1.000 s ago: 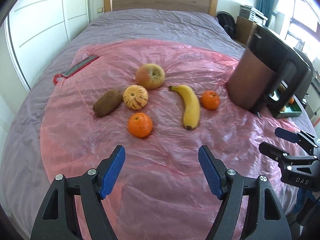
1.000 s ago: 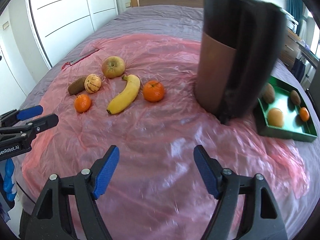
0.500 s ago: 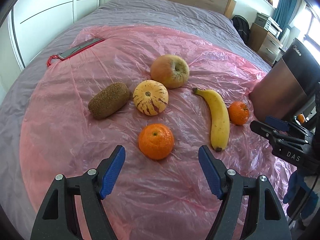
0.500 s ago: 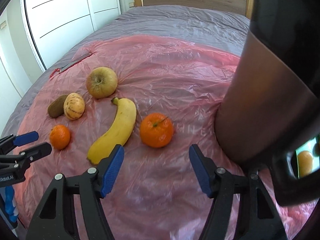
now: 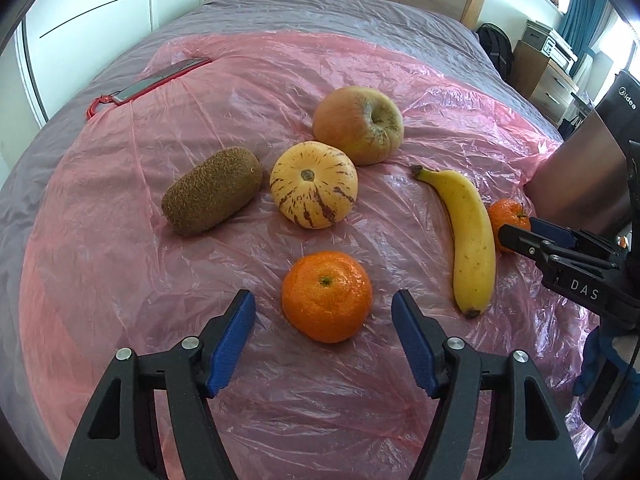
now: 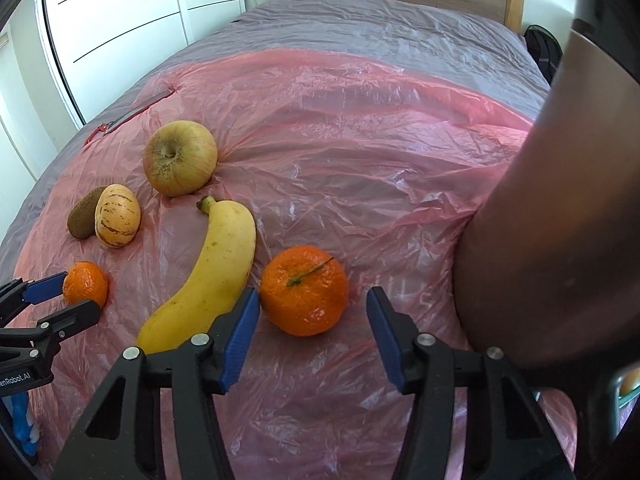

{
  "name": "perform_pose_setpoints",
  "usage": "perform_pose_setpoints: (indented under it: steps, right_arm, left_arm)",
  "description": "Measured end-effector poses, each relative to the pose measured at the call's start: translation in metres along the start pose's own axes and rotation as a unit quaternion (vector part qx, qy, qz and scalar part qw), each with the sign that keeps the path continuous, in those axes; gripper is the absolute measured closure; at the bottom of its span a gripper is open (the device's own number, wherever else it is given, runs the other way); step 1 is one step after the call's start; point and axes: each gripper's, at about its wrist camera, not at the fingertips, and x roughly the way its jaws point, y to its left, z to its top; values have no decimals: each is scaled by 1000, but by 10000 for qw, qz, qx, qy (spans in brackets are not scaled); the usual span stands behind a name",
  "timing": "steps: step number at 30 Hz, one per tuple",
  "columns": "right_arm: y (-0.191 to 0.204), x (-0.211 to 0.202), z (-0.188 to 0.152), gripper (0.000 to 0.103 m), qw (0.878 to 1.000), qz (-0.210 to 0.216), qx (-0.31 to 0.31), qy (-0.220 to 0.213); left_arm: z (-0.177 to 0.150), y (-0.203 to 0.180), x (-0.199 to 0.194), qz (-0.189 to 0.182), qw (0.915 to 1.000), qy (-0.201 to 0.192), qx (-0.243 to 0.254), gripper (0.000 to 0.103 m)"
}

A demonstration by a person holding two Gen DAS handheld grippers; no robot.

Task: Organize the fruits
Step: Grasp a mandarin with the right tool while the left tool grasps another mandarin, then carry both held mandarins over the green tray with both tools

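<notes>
While six fruits lie loose on the pink plastic sheet point(image 5: 400, 80) over the bed, awaiting sorting: left tongs point(image 5: 324, 316) flank the near mandarin point(image 5: 326, 295), right tongs point(image 6: 312, 312) flank the stemmed mandarin point(image 6: 304, 295) beside the banana point(image 6: 212, 276). Both pairs have just been closing; apart, nothing gripped yet.

Under my tools lies a thin, glossy, crinkled pink plastic sheet point(image 5: 120, 240) over the bed's matt grey cloth point(image 5: 320, 12), with a fuzzy brown kiwi point(image 5: 212, 190), pebbly-skinned mandarin point(image 5: 326, 295), smooth waxy banana point(image 5: 470, 236) and brushed-metal appliance point(image 5: 580, 176) at the right edge.
</notes>
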Motion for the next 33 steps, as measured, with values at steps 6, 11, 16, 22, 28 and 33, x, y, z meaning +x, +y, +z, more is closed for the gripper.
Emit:
perform_pose_setpoints:
  steps: [6,11,16,22,28,33]
  right_arm:
    - [7,11,2,38,9999,55,-131,81]
    - [3,17,3,38,9998,105,-118,94]
    - [4,20,2,40,9997,99,-181,88]
    - [1,20,2,44,9996,195,-166,89]
    - [-1,8,4,44,9997,241,-72,-19]
    - [0,-13,5,44,9996,217,-67,-179]
  left_arm:
    - [0,0,5,-36,10000,23,13,41]
    - [3,0,8,-40,10000,7,5,45]
    - [3,0,12,10,10000,24,37,56]
    - [0,-4,11,74,9998,-9,178,63]
    - [4,-4,-2,76,9998,-151,121,63]
    - [7,-5,-20,47,9995,-292,124,63]
